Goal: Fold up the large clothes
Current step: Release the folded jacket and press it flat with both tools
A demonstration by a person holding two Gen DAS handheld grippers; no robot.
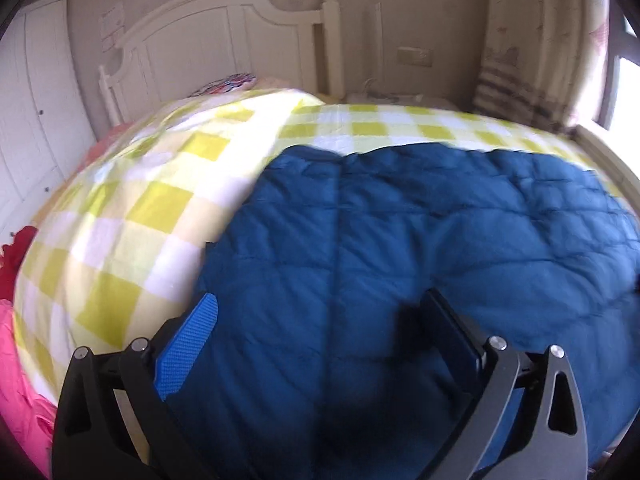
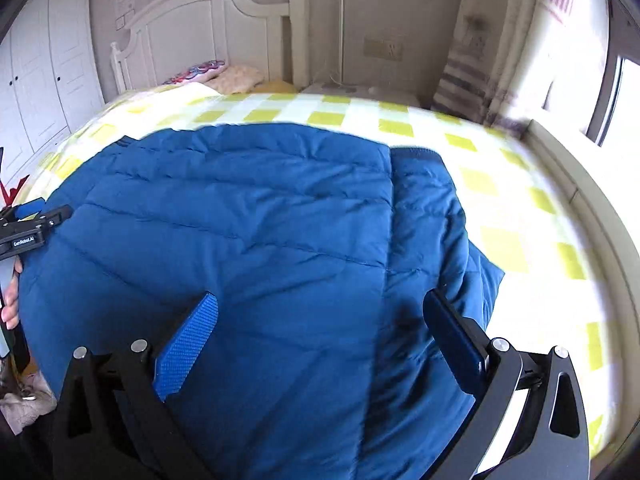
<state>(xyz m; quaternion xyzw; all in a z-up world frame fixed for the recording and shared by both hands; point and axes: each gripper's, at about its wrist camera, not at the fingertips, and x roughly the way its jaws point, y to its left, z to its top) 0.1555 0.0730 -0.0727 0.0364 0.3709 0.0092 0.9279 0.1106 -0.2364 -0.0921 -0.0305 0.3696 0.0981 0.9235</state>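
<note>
A large blue quilted puffer jacket [image 1: 420, 240] lies spread flat on a bed with a yellow-and-white checked cover [image 1: 132, 216]. My left gripper [image 1: 320, 312] hovers open over the jacket's near left part, its blue-padded fingers [image 1: 188, 352] wide apart with nothing between them. In the right wrist view the jacket [image 2: 248, 232] fills the middle, one side folded over along a seam at the right. My right gripper [image 2: 320, 312] is open above the jacket's near edge. The left gripper [image 2: 28, 228] shows at the far left edge, held by a hand [image 2: 10, 300].
A white headboard [image 2: 208, 28] and pillows [image 2: 224, 74] stand at the far end of the bed. White wardrobe doors [image 2: 44, 64] are at the left, a curtain and window [image 2: 560, 60] at the right. Pink cloth [image 1: 20, 380] lies at the bed's left edge.
</note>
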